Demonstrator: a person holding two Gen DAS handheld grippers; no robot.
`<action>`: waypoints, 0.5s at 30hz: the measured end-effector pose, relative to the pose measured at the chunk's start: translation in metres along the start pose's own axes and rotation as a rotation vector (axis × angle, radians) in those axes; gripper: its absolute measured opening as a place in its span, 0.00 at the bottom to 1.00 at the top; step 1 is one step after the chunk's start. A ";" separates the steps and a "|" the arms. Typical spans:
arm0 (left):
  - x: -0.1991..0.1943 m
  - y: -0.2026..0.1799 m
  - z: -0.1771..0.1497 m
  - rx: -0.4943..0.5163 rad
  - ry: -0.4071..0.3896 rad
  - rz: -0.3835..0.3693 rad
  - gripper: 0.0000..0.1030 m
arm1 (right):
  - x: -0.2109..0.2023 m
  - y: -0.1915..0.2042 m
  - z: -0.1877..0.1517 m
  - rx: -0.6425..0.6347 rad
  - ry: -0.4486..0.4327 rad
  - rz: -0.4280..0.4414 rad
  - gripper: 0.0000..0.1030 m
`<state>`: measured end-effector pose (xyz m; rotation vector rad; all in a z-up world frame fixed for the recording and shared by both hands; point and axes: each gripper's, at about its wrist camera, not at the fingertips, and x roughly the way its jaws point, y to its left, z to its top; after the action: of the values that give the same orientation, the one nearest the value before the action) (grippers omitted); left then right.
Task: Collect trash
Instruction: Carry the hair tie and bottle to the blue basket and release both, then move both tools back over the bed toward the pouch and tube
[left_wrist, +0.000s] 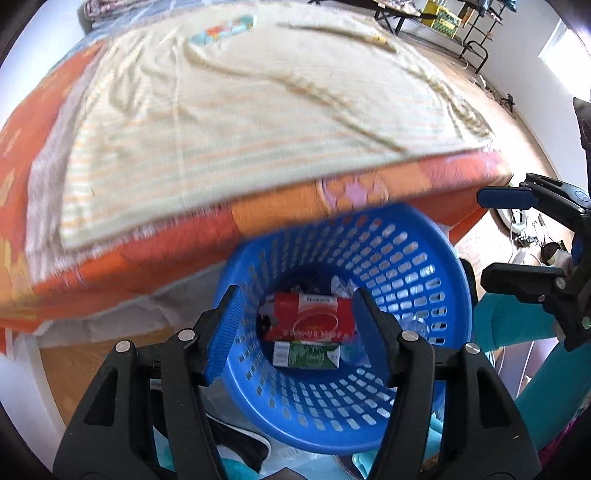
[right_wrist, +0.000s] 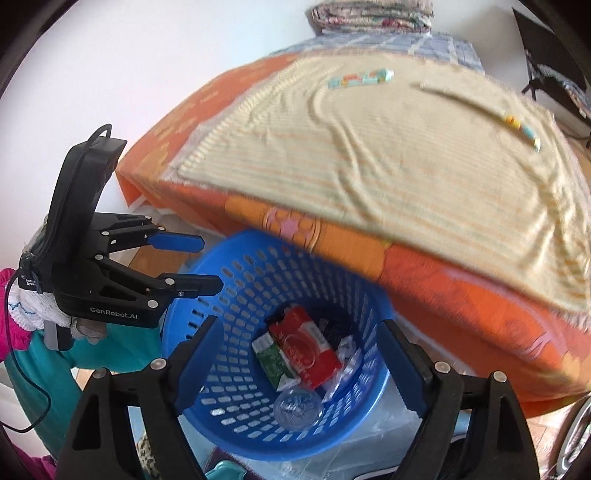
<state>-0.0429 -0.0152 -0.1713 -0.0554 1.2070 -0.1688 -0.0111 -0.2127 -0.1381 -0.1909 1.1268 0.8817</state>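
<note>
A blue perforated basket stands on the floor by the bed; it also shows in the right wrist view. Inside lie a red carton, a green carton, a clear plastic cup and crumpled wrappers. My left gripper is open and empty above the basket mouth; it shows from the side in the right wrist view. My right gripper is open and empty over the basket; it shows at the right edge of the left wrist view.
The bed with a cream striped cover and orange sheet fills the space behind the basket. A colourful strip lies on the cover. Clear plastic and teal items lie on the floor under the basket. Black metal racks stand far right.
</note>
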 end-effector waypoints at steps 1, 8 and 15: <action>-0.003 0.001 0.004 -0.001 -0.009 0.001 0.61 | -0.004 0.000 0.003 -0.006 -0.013 -0.005 0.84; -0.016 0.012 0.031 -0.031 -0.059 -0.011 0.61 | -0.027 -0.003 0.025 -0.050 -0.085 -0.059 0.85; -0.025 0.017 0.065 -0.028 -0.109 -0.007 0.61 | -0.037 -0.017 0.046 -0.017 -0.107 -0.070 0.88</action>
<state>0.0111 0.0026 -0.1273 -0.0925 1.1004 -0.1527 0.0278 -0.2179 -0.0913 -0.1943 1.0073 0.8300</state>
